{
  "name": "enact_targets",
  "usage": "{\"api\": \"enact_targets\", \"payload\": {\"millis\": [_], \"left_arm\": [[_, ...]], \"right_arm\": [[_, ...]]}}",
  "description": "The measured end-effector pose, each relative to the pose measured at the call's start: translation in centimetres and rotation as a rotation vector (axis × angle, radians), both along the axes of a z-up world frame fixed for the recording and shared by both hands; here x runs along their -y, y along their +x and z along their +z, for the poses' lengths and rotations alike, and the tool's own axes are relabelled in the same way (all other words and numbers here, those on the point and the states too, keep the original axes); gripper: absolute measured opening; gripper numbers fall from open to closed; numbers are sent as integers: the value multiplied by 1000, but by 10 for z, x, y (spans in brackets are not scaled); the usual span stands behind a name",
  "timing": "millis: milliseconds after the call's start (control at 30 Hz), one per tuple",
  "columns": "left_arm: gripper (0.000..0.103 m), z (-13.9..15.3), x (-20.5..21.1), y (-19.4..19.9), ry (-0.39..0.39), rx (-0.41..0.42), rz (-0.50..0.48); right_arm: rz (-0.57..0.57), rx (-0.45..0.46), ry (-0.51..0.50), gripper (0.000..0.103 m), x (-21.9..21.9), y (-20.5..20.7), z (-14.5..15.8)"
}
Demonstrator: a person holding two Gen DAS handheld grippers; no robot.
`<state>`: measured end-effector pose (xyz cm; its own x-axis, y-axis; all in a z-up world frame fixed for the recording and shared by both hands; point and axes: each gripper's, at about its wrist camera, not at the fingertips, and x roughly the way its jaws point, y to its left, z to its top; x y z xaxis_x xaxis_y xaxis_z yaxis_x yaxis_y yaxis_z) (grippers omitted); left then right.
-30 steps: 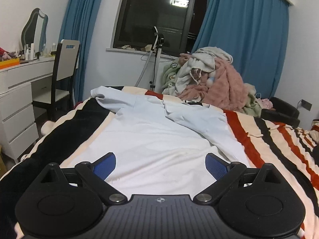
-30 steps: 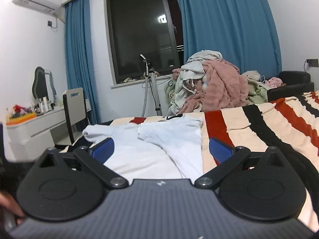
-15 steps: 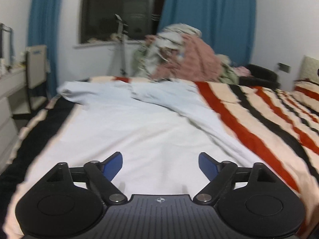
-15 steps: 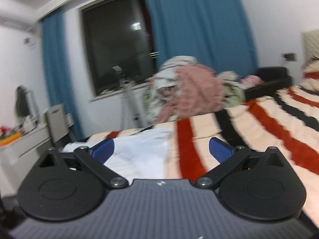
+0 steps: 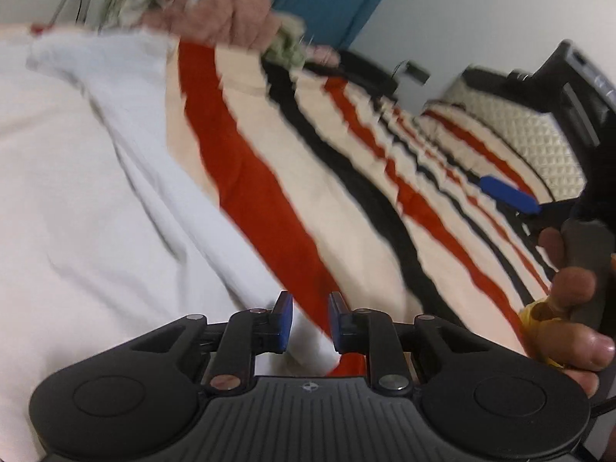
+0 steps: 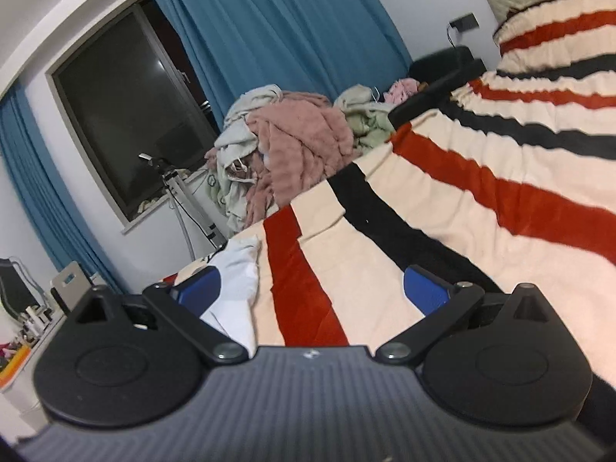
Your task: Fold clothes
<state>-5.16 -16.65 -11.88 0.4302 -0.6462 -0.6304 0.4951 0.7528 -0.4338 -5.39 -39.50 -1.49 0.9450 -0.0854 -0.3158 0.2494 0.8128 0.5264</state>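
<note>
A white garment [image 5: 96, 208] is shown spread on the left part of a bed covered by a striped blanket [image 5: 346, 208] in cream, red and black. The left gripper [image 5: 310, 321] is angled down at the garment's right hem; its jaws have just been closing and stand narrowly apart, with the hem's corner seen between the blue pads [image 5: 285, 319], though whether it is pinched cannot be told. The right gripper [image 6: 312, 288] is held low over the blanket, just right of the garment, with its jaws spread wide and nothing between them. A heap of unfolded clothes [image 6: 292, 142] is seen beyond the bed, before blue curtains [image 6: 277, 27].
</note>
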Motion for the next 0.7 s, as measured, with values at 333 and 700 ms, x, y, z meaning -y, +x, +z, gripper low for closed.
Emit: {"api": "enact_targets", "payload": {"millis": [333, 700], "left_arm": [[40, -27, -19, 21, -111, -190, 92], [35, -33, -22, 17, -154, -178, 123]], "right_arm": [[11, -79, 64, 103, 1, 14, -20], [33, -113, 3, 103, -17, 21, -19]]}}
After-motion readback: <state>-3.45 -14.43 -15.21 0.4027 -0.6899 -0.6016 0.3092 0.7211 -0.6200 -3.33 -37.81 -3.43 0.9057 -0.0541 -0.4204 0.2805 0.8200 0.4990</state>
